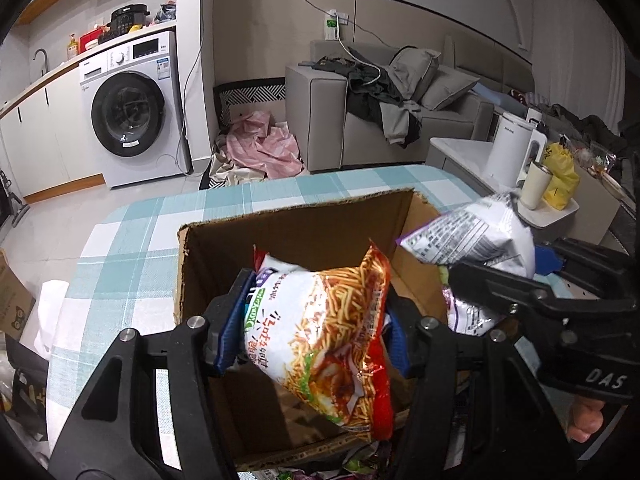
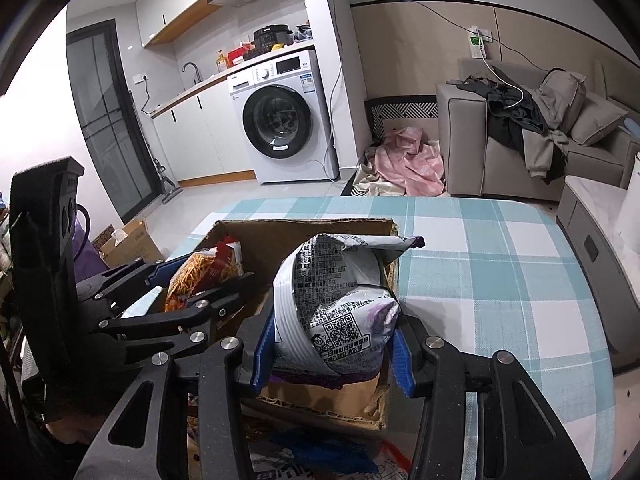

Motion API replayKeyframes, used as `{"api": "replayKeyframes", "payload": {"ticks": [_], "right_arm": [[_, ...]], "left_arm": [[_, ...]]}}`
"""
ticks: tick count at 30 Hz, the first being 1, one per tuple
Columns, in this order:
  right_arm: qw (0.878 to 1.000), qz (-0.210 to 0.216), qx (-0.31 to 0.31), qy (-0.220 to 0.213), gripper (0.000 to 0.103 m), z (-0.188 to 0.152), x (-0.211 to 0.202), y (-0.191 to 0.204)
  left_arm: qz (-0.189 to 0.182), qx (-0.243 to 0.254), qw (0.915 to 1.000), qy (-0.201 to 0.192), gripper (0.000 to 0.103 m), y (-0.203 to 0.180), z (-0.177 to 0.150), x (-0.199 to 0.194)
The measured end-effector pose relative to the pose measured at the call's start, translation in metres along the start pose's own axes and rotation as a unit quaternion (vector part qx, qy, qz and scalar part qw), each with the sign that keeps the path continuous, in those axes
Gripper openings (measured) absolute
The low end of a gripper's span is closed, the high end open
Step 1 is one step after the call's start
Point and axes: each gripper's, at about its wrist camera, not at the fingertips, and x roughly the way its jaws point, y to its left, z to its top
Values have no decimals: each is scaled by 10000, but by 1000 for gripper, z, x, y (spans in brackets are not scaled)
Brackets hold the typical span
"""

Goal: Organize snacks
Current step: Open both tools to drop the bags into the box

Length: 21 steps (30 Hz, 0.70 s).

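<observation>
At the centre of both views, above the open cardboard box (image 1: 304, 224) on the checked worktop (image 2: 500, 240), the left tool (image 1: 310, 332) grips an orange noodle-snack bag (image 1: 332, 344) while the right tool (image 2: 332, 354) clamps a white-and-purple snack bag (image 2: 340, 308).

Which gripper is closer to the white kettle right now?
Right. The right gripper holds its silver snack bag just short of the white kettle; the left gripper sits farther back over the cardboard box.
</observation>
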Motion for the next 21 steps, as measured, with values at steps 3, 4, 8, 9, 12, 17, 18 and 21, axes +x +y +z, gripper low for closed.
{"api": "replayKeyframes", "payload": {"ticks": [3,4,8,9,12,17,18,21], "right_arm": [[10000,-9,-32,-29,53,3,2,1],[10000,-12,-30,-54,58,3,2,0],[9998,-9,-84,-180,68,1,-4,-3],[9997,-34,-91,-225,71,1,-6,-3],[9993,-108,-163,-323,85,0,-15,-3],[9984,-204,-190,-487,99,-2,-30,-5],[9984,-205,-192,-493,100,-2,-34,-5],[9983,-219,-202,-498,102,-5,-40,-5]], "left_arm": [[42,0,10000,77,55,-1,-2,8],[41,-9,10000,71,55,-1,-1,9],[86,30,9999,-83,72,1,0,1],[96,27,9999,-126,79,2,0,-3],[71,18,9996,-265,84,5,1,-18],[84,-50,9994,-335,91,7,0,-41],[64,-80,9994,-325,99,9,-1,-45],[69,-50,9993,-370,102,9,-3,-56]]}}
